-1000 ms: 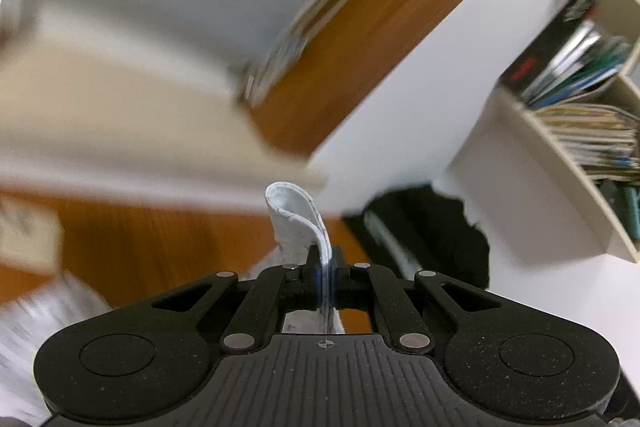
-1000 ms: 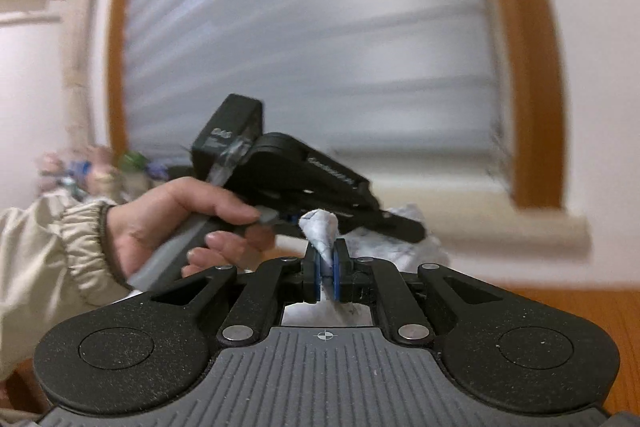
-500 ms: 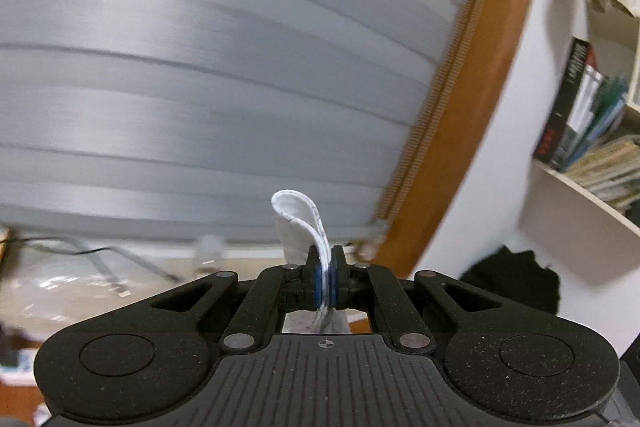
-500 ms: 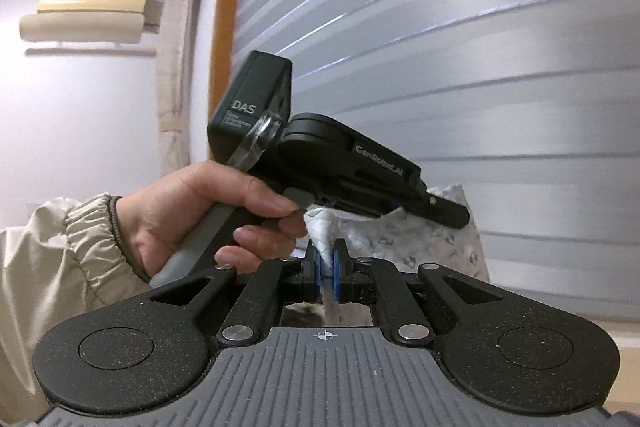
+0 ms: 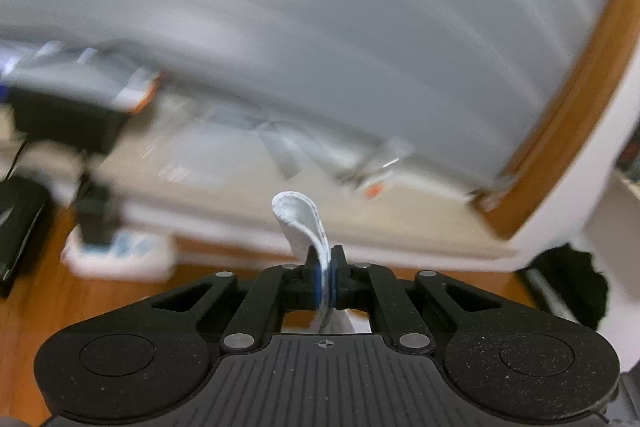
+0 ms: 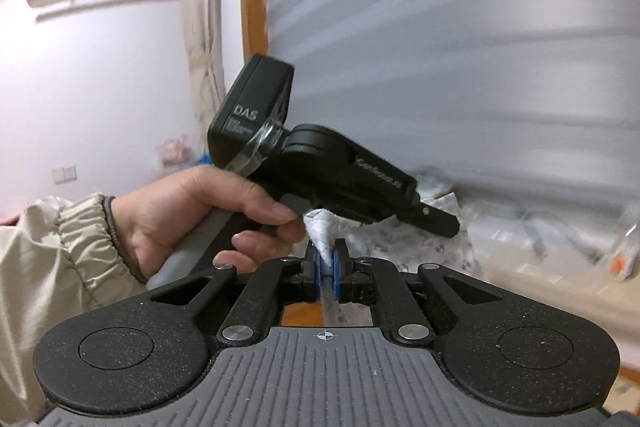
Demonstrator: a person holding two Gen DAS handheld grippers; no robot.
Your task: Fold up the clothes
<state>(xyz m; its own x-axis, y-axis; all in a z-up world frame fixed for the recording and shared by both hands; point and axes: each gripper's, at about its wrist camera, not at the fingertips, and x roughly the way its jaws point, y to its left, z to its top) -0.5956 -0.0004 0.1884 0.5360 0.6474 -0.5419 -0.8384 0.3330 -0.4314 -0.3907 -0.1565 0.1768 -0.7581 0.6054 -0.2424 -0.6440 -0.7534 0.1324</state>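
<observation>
1. Looking down the left gripper (image 5: pixel 326 267): clamped tight on a curled edge of the white garment (image 5: pixel 298 223), which stands up in a loop above the blue pads.
2. Over to the right gripper (image 6: pixel 326 259): likewise pinched shut on a bunched corner of the same printed cloth, with no gap visible beside the fabric.
3. Held up in the air, then, and not lying on any surface: pinched at two points, with the rest draped between and below the tools and showing as a crumpled spread just beyond the right pads.
4. Probably gripped at two corners or along one edge so the weight pulls the cloth flat before a fold is laid. Cannot say which edge, given how little of it shows.
5. Seen from the right: the left hand (image 6: pixel 208 211), wrapped round the grey handle with a beige sleeve (image 6: pixel 60 247) at the wrist, and its tool angled down and close alongside. Kept near each other, likely to bring the two pinched points together.
6. Behind it all, a grey blind (image 6: pixel 480 67) in a wooden frame and a pale sill (image 5: pixel 400 227) scattered with clutter. Heavily smeared in the left view, so hard to name anything there.
7. Judged early in the fold, with no crease set down yet. Needs both grips kept firm, because a slip at either pinch would drop that side.
</observation>
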